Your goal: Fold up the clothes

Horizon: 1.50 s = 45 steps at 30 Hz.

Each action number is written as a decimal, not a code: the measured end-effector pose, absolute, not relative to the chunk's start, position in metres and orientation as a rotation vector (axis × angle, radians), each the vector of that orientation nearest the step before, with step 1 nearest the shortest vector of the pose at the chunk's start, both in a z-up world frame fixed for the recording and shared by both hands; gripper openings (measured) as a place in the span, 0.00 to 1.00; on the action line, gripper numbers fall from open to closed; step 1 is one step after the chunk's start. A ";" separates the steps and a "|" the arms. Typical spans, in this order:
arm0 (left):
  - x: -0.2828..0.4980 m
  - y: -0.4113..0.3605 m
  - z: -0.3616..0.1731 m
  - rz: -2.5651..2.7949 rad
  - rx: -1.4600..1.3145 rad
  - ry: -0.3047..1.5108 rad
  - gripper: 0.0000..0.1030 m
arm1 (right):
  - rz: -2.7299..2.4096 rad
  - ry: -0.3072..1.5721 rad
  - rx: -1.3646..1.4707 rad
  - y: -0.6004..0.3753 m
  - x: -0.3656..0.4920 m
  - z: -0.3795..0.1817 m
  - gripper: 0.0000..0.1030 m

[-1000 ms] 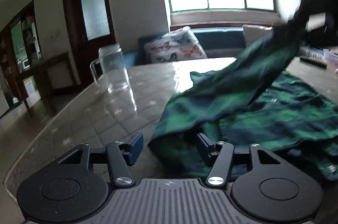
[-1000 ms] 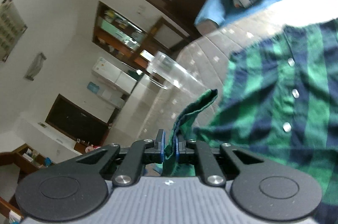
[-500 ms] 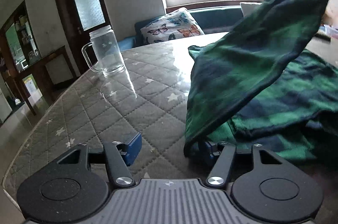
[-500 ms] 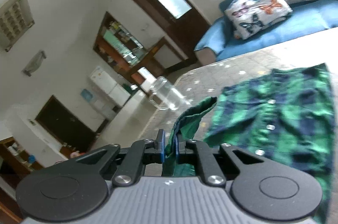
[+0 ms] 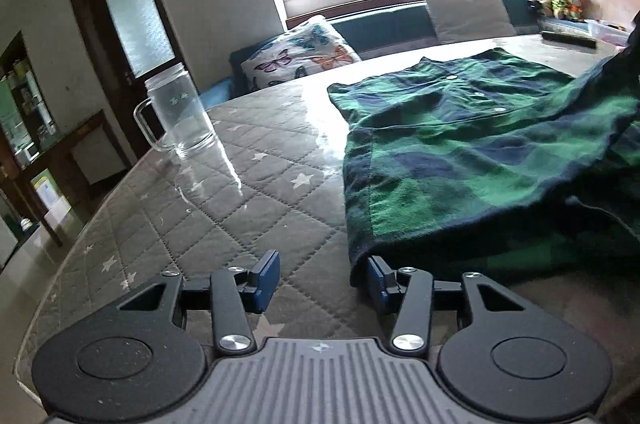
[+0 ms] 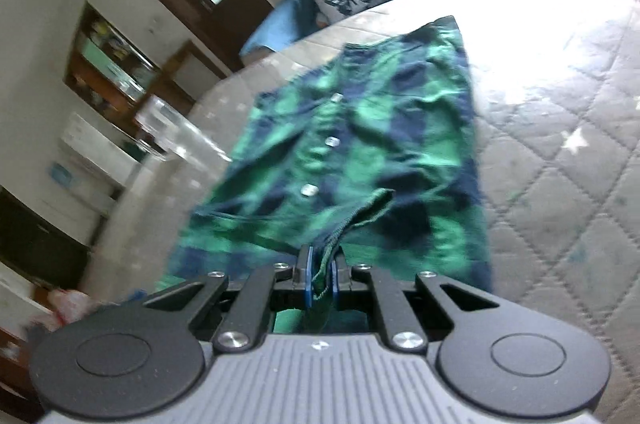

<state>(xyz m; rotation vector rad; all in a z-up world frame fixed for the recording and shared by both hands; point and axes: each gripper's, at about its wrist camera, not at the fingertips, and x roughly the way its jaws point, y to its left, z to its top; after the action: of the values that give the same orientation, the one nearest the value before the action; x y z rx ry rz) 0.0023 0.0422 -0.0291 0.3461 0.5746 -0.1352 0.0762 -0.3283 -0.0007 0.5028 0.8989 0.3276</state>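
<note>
A green and navy plaid shirt [image 5: 472, 152] lies on the quilted grey table [image 5: 224, 200], buttons up, its near part folded over the rest. My left gripper [image 5: 320, 276] sits low at the shirt's near left corner. Its jaws are closing, with only bare table between them; the cloth edge rests against the right pad [image 5: 376, 280]. In the right wrist view the shirt [image 6: 360, 152] stretches away ahead. My right gripper [image 6: 320, 276] is shut on a bunched fold of its edge, held just over the cloth.
A clear glass mug [image 5: 176, 112] stands on the table's left part, seen blurred as a glass mug [image 6: 160, 132] in the right wrist view. A butterfly pillow [image 5: 300, 56] lies on the blue sofa behind. A dark remote [image 5: 568, 38] lies at the far right.
My right gripper has carried the lifted shirt part down and across, so the cloth that hung high now drapes over the rest. The left jaws have narrowed beside the corner.
</note>
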 end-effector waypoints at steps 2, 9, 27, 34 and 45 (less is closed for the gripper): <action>-0.002 0.044 -0.024 -0.166 0.335 0.579 0.49 | 0.309 0.901 0.468 -0.326 0.072 -0.002 0.07; -0.004 0.055 0.004 -0.259 0.323 0.545 0.49 | 0.298 0.830 0.394 -0.325 0.056 0.013 0.07; 0.121 0.014 -0.010 -0.360 0.208 0.669 0.24 | 0.204 0.825 0.286 -0.321 0.060 -0.012 0.07; 0.123 0.017 -0.024 -0.352 0.232 0.682 0.25 | 0.187 0.882 0.260 -0.325 0.063 -0.025 0.08; 0.122 -0.003 -0.006 -0.387 0.262 0.629 0.26 | 0.213 0.785 0.145 -0.311 0.071 0.003 0.12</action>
<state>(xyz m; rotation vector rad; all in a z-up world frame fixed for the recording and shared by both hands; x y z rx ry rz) 0.1219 -0.0028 -0.0057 0.2624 0.6286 -0.3870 0.0705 -0.3106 0.0034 0.1445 0.7850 0.2131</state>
